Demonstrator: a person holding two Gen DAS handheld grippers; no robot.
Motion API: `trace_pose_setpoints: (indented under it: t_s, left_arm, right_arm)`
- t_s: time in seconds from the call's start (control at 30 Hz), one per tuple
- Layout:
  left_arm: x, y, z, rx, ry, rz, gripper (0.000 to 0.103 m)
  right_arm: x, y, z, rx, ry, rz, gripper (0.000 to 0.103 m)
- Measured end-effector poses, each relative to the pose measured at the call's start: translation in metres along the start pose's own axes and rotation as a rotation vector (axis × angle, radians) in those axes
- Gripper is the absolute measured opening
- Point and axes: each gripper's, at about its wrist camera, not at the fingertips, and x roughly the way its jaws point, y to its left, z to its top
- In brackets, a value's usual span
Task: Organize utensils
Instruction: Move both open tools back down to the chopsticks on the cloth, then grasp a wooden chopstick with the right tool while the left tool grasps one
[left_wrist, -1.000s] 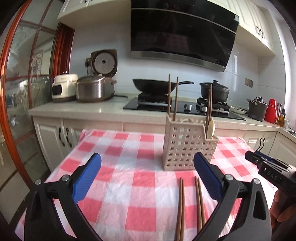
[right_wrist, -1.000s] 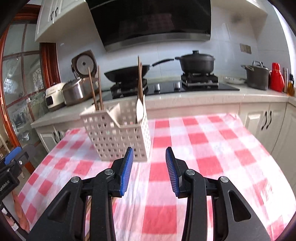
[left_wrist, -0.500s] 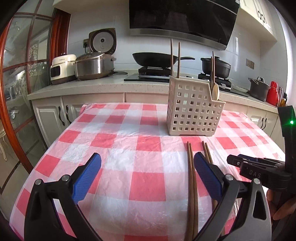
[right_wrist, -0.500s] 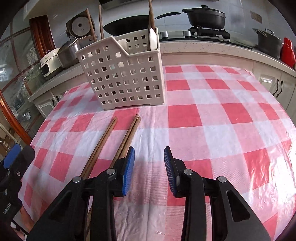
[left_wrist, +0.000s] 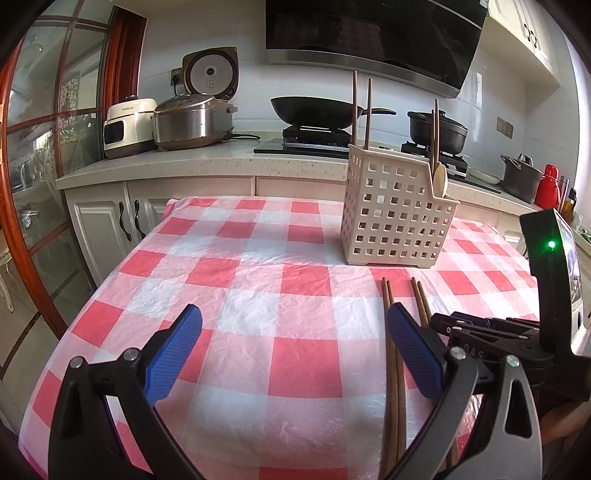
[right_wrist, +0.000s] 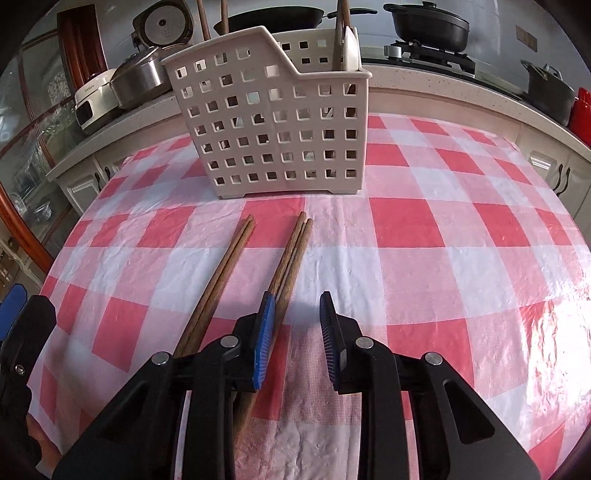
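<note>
Kitchen tabletop, red-and-white checked plastic cloth. Beige perforated plastic utensil caddy, upright at far centre. Left hand-held gripper, wide open, empty. Right hand-held gripper, open, empty, beside nearer pair of brown wooden chopsticks. Risk: sticks rolling apart on slick cloth, one caught.

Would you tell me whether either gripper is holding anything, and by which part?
Nothing is held: the left gripper and right gripper are both open, chopsticks lying on the table.

Bare cloth right of the chopsticks lies open — the basket blocks beyond.
</note>
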Motion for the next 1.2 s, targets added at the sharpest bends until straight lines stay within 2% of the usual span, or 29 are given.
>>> trace_pose_setpoints:
  t_s: [0.37,0.43,0.5,0.83,1.2]
  left_arm:
    - [-0.002,0.000,-0.001,0.001,-0.005,-0.003,0.098]
    - [-0.001,0.001,-0.001,-0.004,0.003,-0.004,0.098]
    - [-0.001,0.003,-0.001,-0.013,0.004,-0.003,0.098]
    - [0.002,-0.002,-0.002,0.014,0.020,0.013,0.098]
    - [0.020,-0.007,-0.002,0.047,0.100,0.040,0.098]
  right_arm:
    - [0.014,0.015,0.012,-0.045,0.032,-0.101,0.024]
    - [0.014,0.013,0.013,-0.052,0.037,-0.093,0.021]
    - [0.013,0.009,0.011,-0.059,0.039,-0.078,0.010]
    - [0.001,-0.018,0.004,-0.047,0.045,-0.030,0.006]
    - [-0.007,-0.070,0.001,-0.005,0.013,-0.128,0.006]
